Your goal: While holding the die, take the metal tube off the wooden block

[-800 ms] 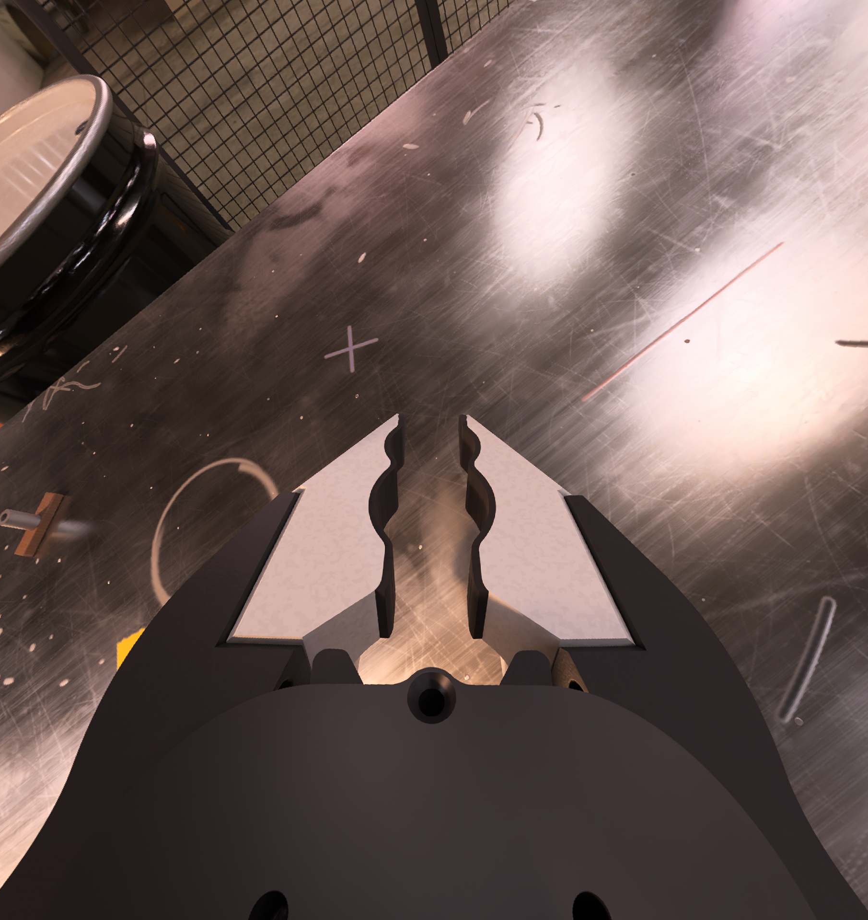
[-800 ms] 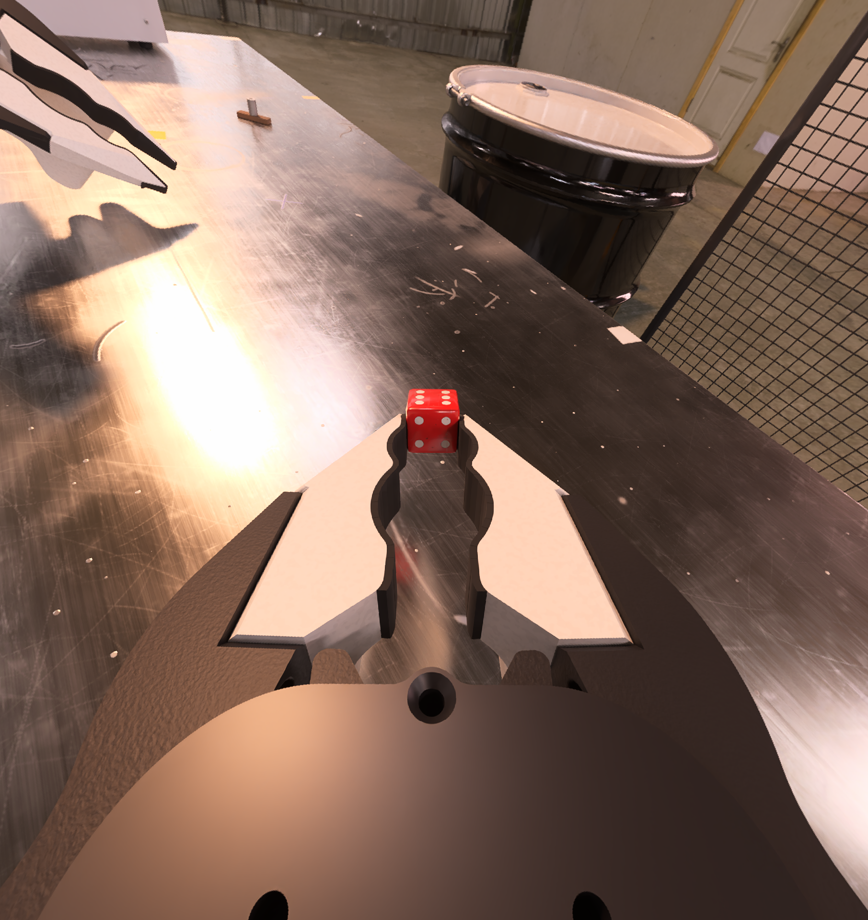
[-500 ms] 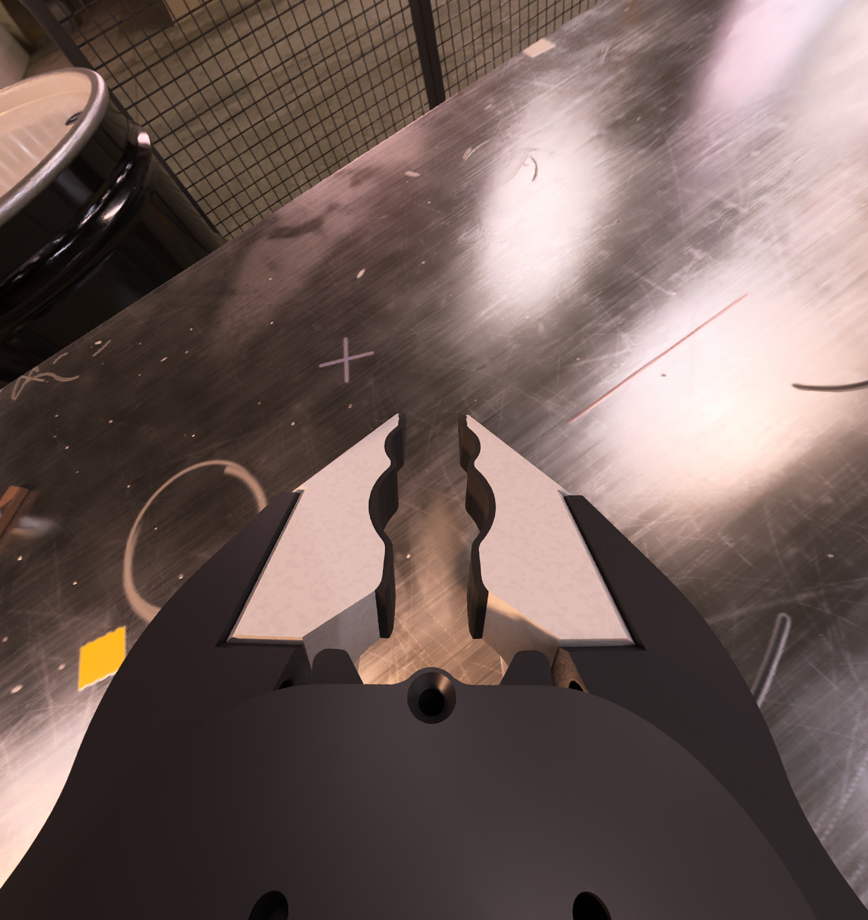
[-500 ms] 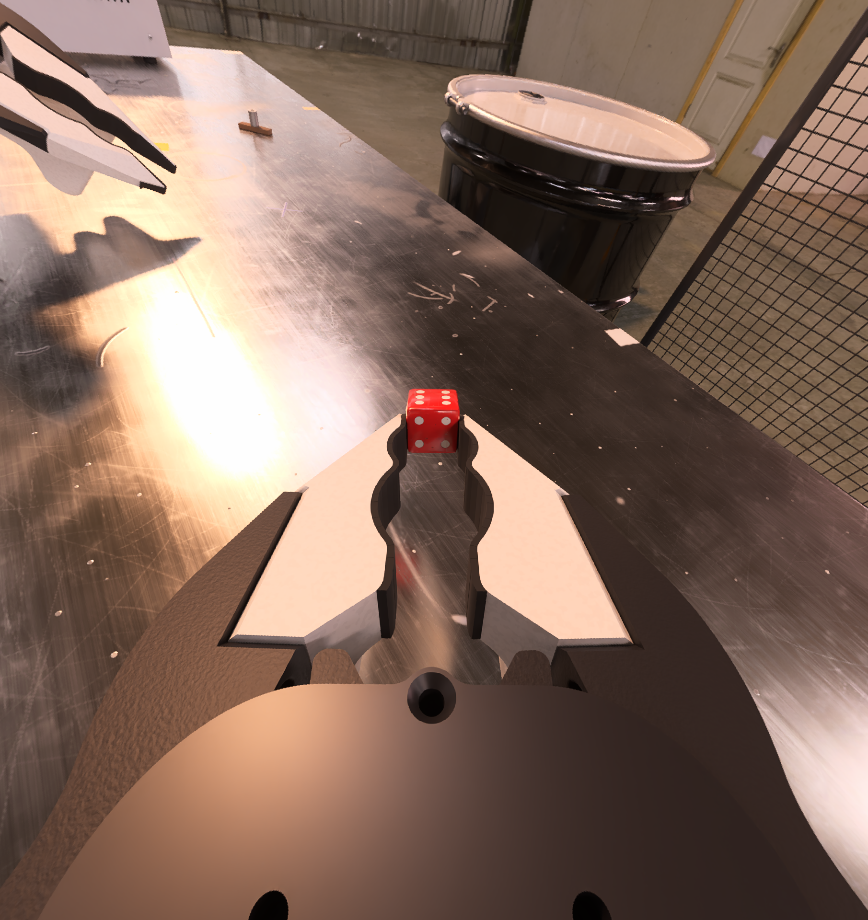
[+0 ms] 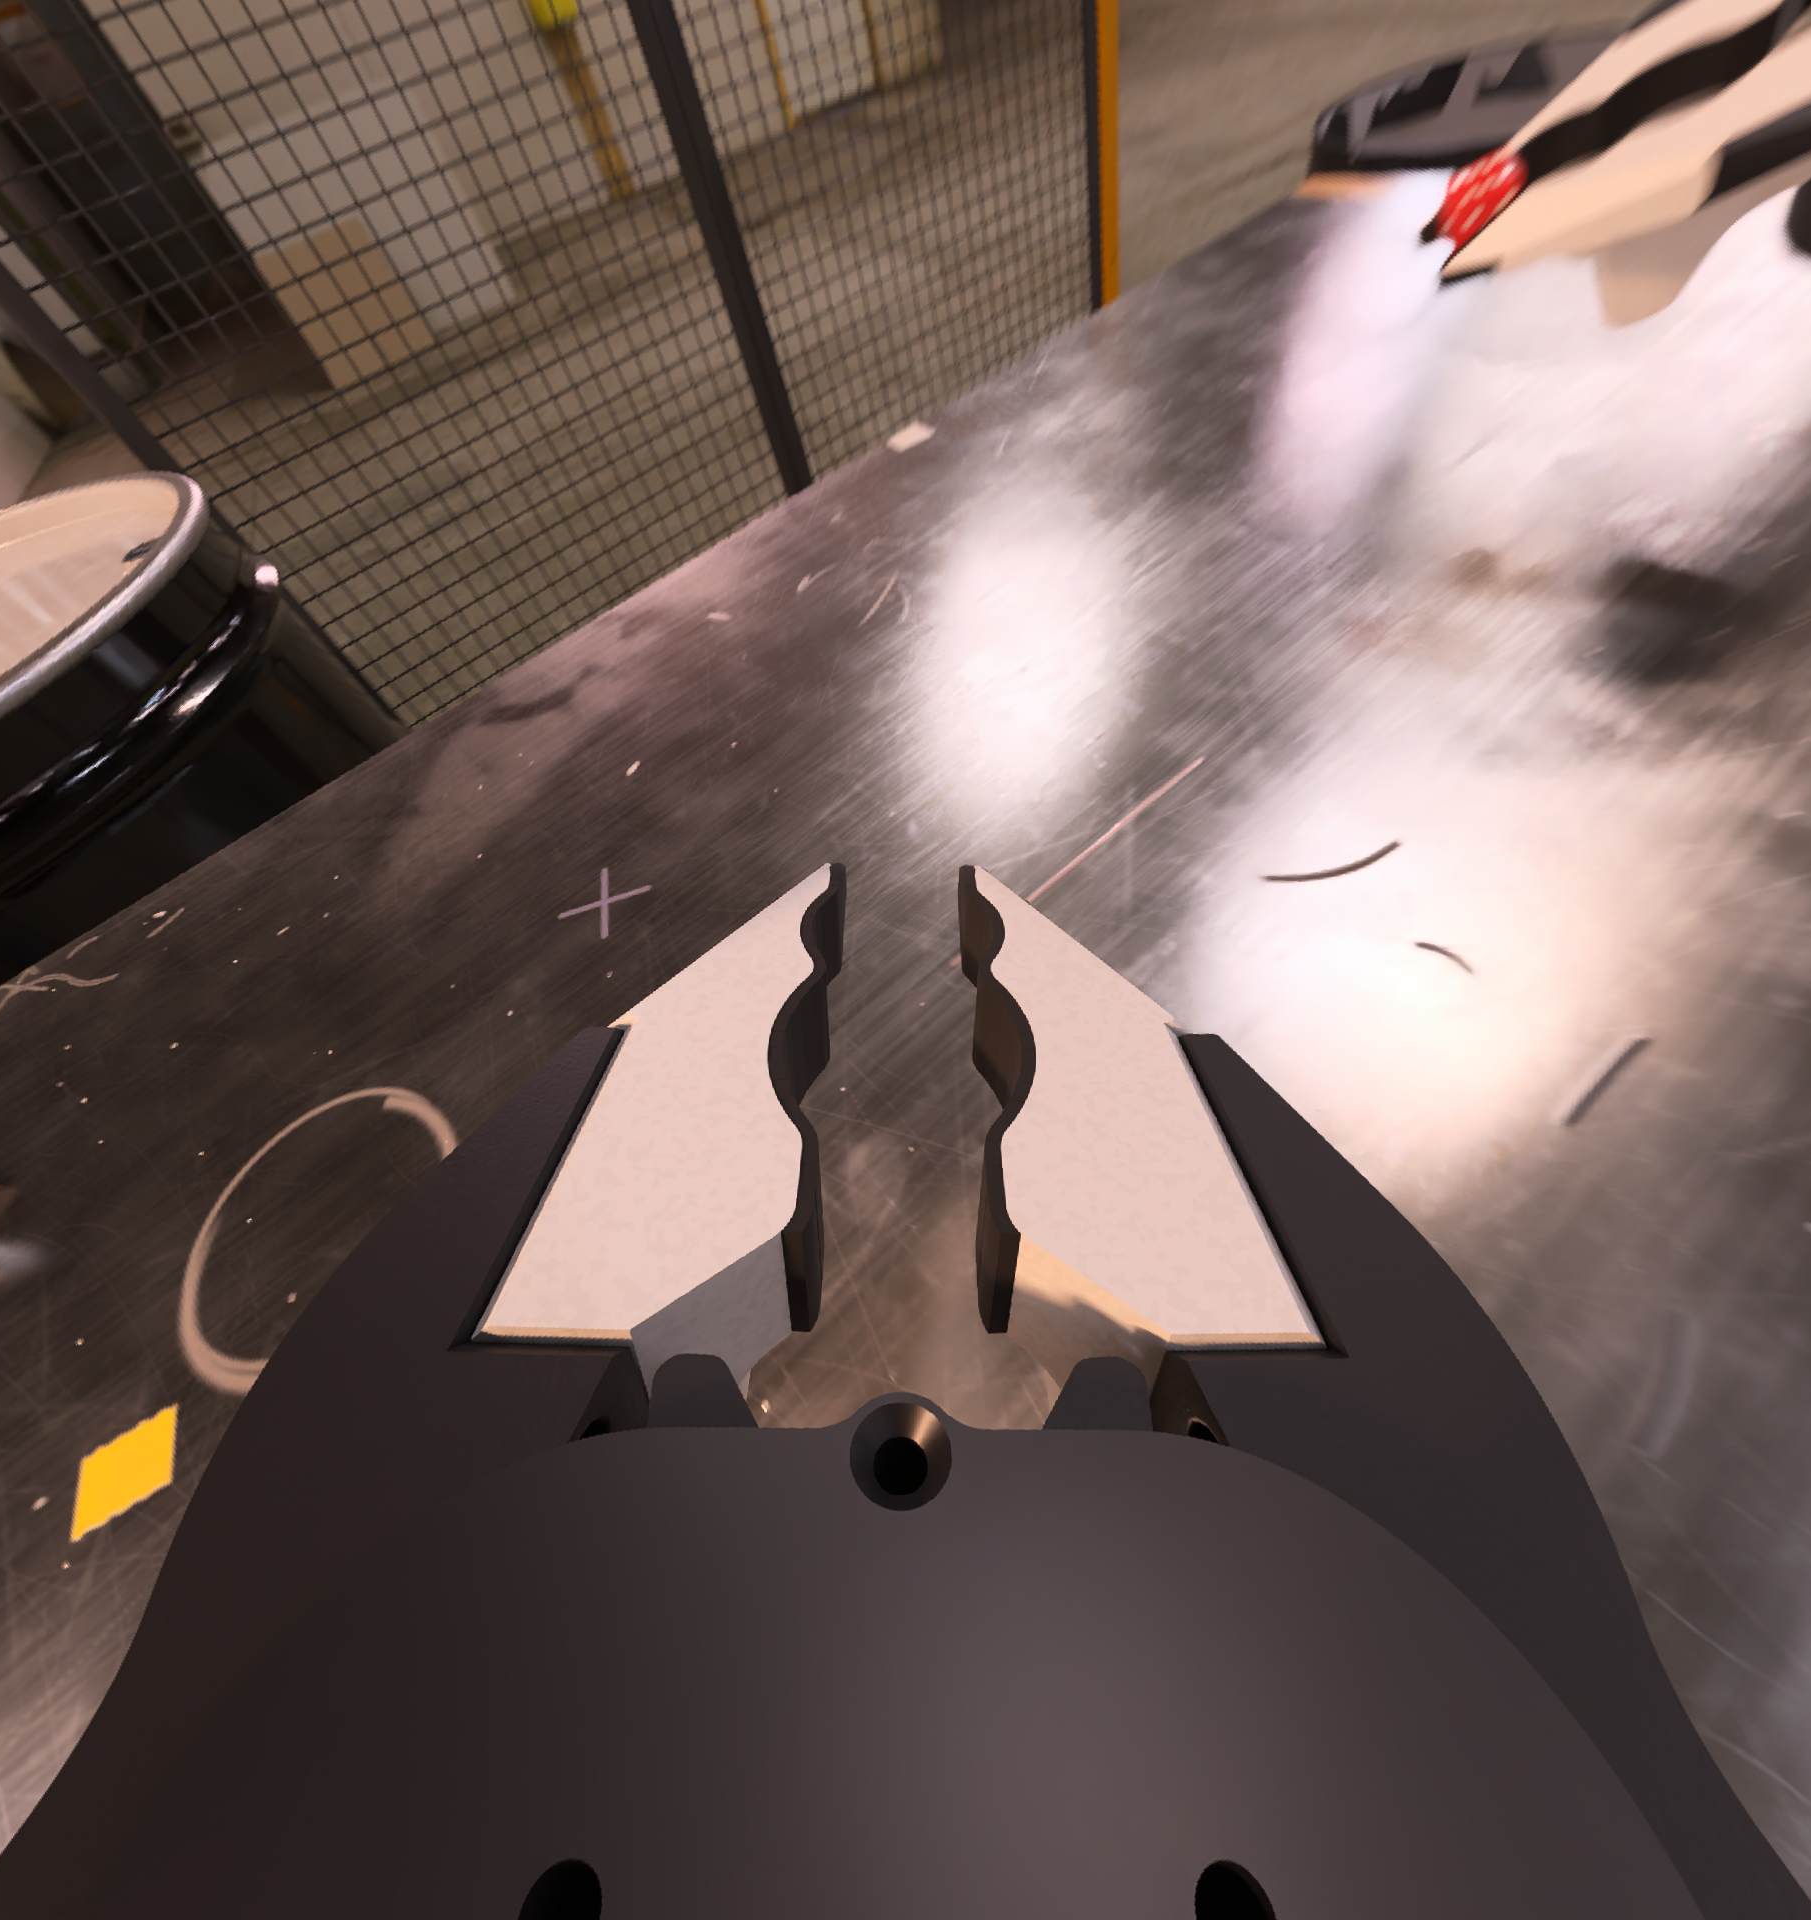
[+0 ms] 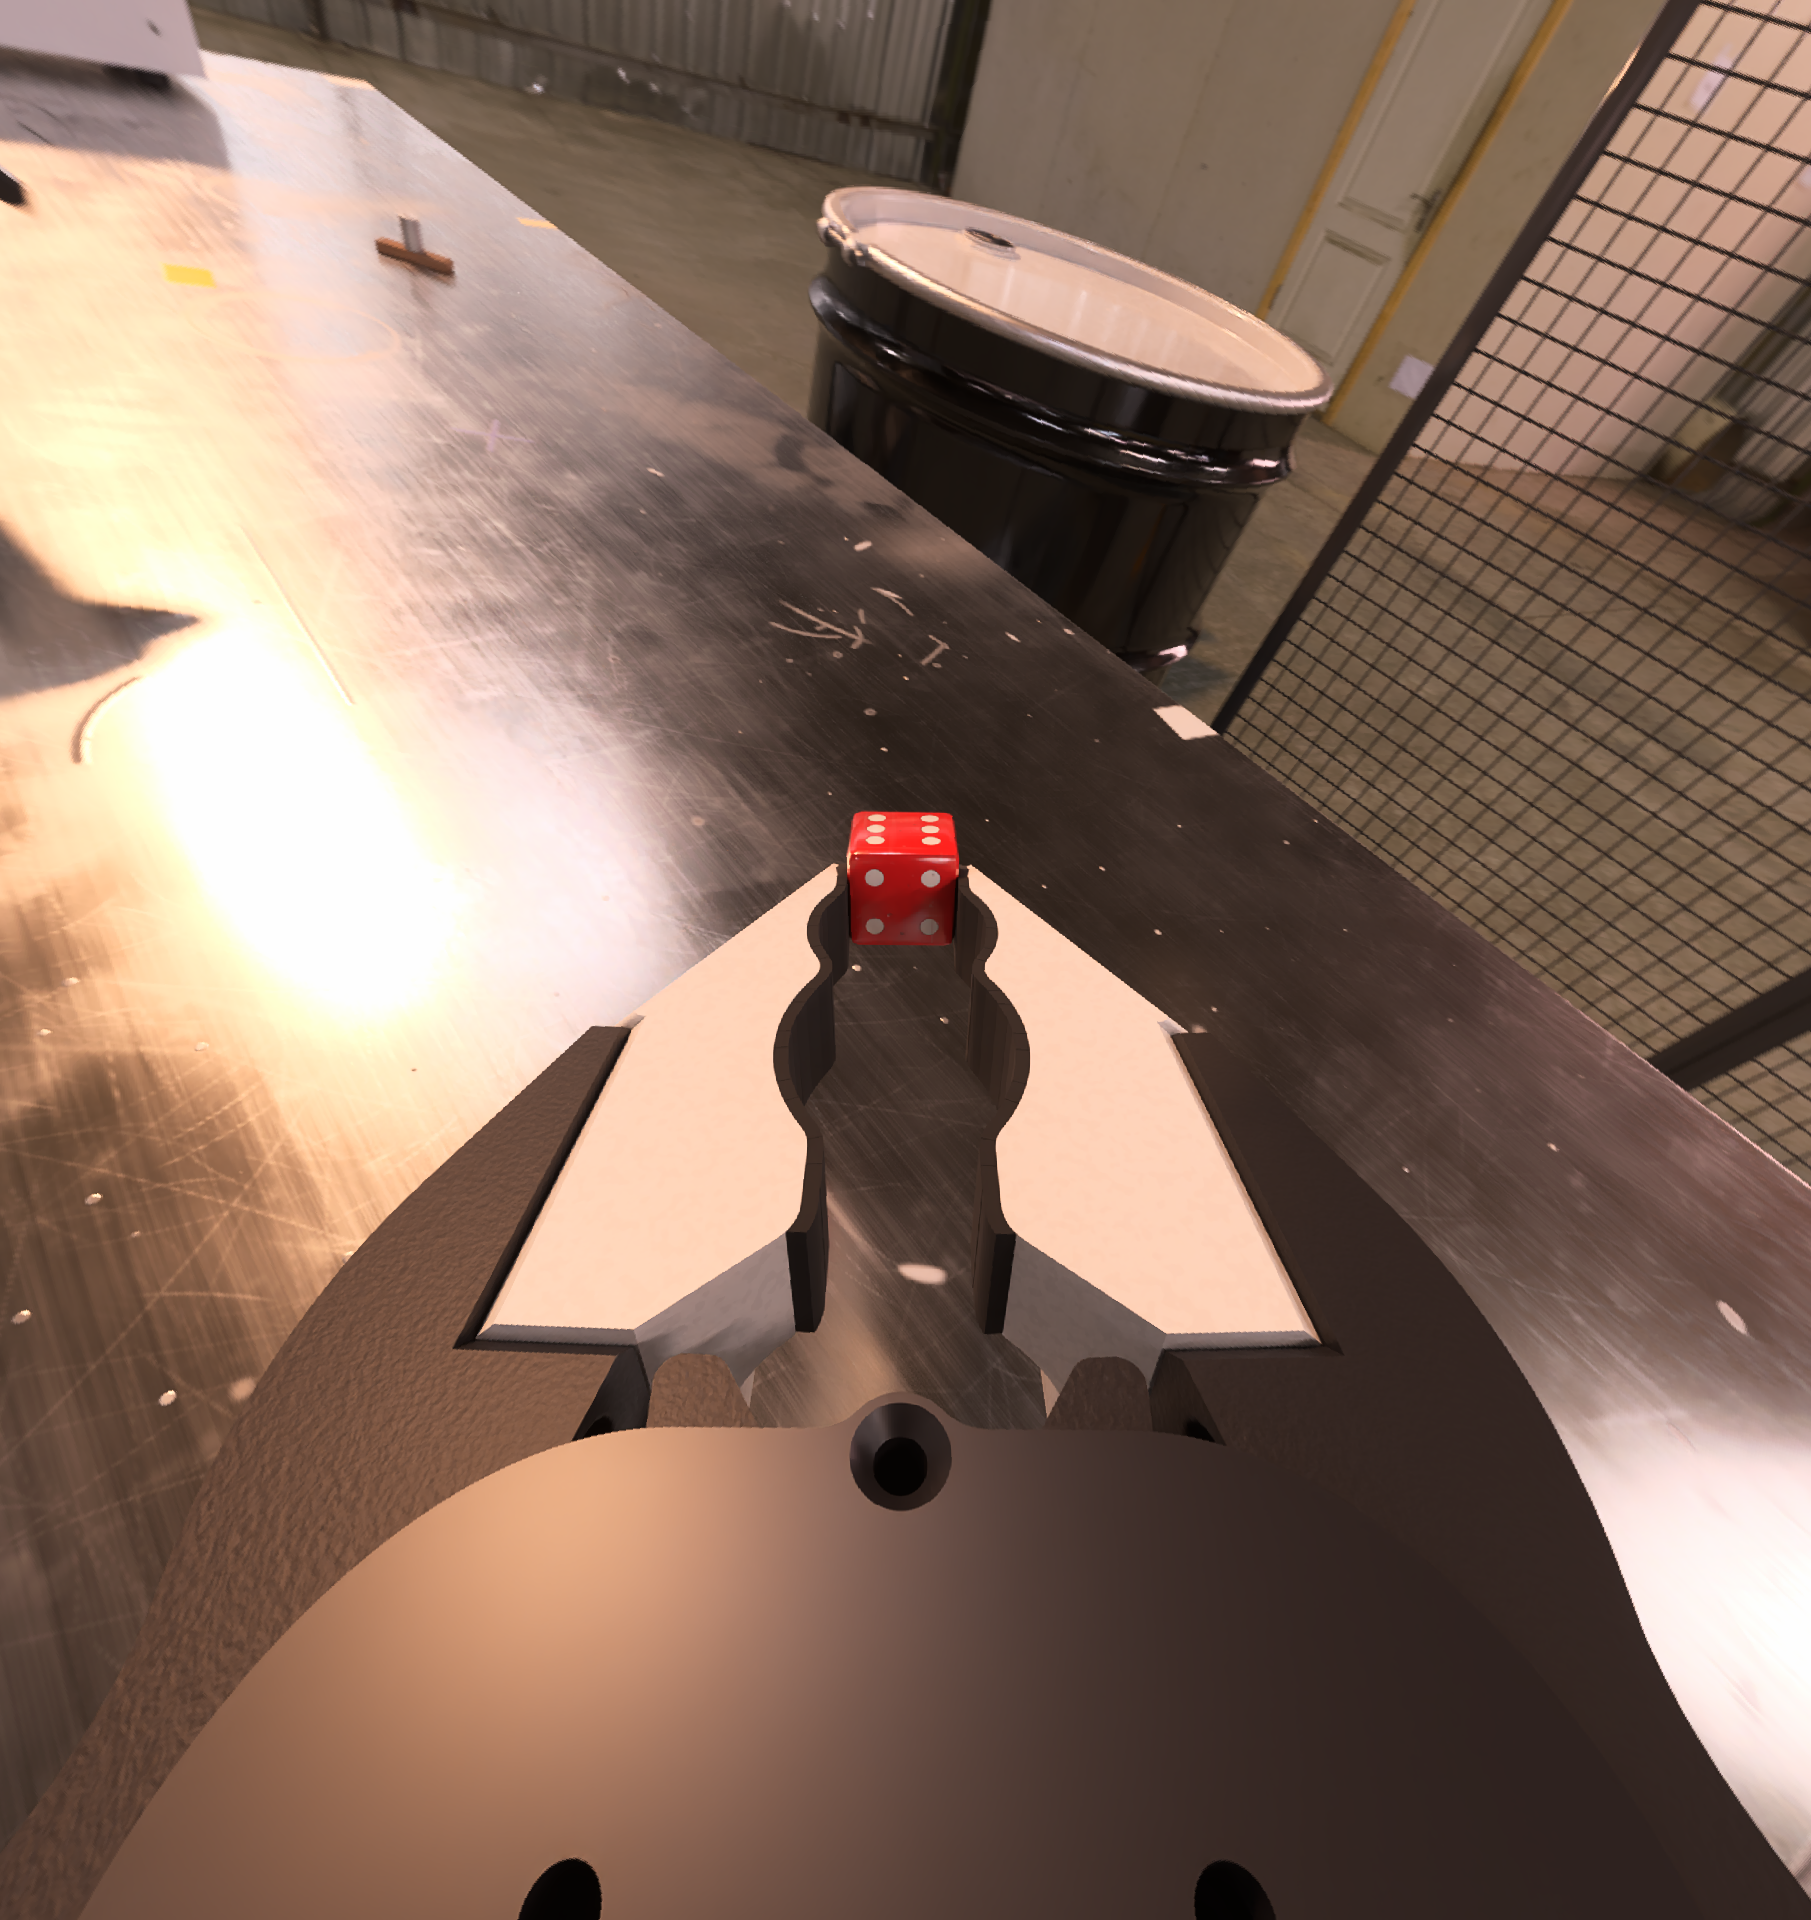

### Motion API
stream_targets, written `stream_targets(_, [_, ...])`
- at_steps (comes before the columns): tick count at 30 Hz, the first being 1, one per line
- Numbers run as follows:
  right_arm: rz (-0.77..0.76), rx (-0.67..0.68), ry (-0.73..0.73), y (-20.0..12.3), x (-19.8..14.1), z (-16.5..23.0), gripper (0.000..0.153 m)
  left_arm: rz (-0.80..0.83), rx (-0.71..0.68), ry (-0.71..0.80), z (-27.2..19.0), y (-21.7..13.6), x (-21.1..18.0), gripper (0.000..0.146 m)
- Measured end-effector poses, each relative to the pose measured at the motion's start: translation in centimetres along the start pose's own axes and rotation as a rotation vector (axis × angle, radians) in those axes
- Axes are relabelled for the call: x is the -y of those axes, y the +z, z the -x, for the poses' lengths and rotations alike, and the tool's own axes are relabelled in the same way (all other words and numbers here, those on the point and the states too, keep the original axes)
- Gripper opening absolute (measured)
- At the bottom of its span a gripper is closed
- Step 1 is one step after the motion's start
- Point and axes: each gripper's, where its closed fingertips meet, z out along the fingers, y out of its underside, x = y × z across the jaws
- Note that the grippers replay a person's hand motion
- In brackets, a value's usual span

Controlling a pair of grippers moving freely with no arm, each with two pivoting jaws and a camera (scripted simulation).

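Metal tube (image 6: pixel 409 231) upright on wooden block (image 6: pixel 415 252), untouched; right gripper (image 6: pixel 901 883) clamps die (image 6: pixel 901 879), left gripper (image 5: pixel 901 883) empty, parted, must reach tube.

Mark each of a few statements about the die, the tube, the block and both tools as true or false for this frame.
1. The right tool grips the red die at its fingertips. True.
2. The left tool holds the metal tube. False: it is open and empty.
3. The tube stands upright on the wooden block. True.
4. The black drum sits on the metal table. False: it stands on the floor beside it.
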Motion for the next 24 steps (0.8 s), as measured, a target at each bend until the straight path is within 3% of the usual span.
stream_targets(5, [0.024,-0.062,-0.017,-0.3,-0.4,-0.5,0.019,-0.077,0.007,-0.083,1.7,-6.5,1.3,0.021])
stream_targets(10, [0.035,-0.099,-0.011,-0.2,-0.6,-1.3,0.019,-0.062,0.270,-0.283,9.9,-14.8,-1.8,0.022])
stream_targets(13, [0.060,-0.120,-0.011,0.0,-1.0,-1.7,0.019,-0.019,0.369,-0.338,12.9,-17.4,-4.3,0.023])
stream_targets(16, [0.081,-0.148,-0.020,0.1,-1.3,-2.0,0.019,0.025,0.418,-0.318,14.8,-18.0,-5.6,0.023])
stream_targets(20, [0.110,-0.181,-0.016,0.3,-1.8,-2.6,0.019,0.056,0.382,-0.264,17.0,-17.0,-4.9,0.024])
stream_targets(24, [0.133,-0.208,-0.011,0.4,-2.1,-3.1,0.019,0.121,0.220,-0.141,18.7,-14.1,-2.9,0.023])
